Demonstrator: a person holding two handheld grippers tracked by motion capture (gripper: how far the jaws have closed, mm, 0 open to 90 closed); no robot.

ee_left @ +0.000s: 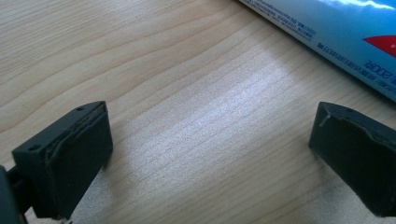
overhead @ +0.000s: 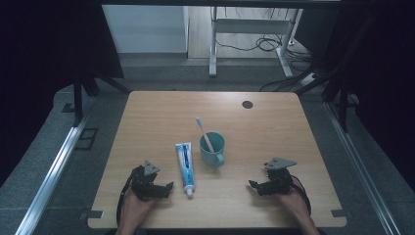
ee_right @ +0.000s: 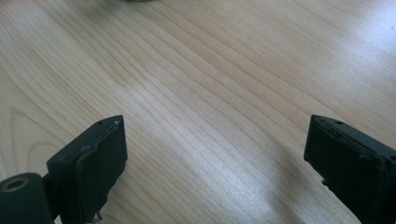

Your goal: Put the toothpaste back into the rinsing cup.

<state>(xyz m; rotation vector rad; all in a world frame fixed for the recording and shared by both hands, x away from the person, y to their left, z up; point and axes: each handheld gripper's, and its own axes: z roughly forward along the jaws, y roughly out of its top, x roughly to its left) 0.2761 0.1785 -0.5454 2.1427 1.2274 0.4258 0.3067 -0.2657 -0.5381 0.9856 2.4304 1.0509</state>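
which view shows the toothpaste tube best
The high view: the whole toothpaste tube lies flat on the table, cap toward the person, just left of the cup. The left gripper view catches a blue strip of it with small print at the top right corner. The right gripper view looks at bare wood.

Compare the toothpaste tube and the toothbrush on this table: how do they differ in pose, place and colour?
The toothpaste tube lies flat on the table; the toothbrush stands tilted inside the teal cup. The tube is blue and white with its cap toward the person; the brush looks pale pink, head up. Both sit between the grippers, held by neither.
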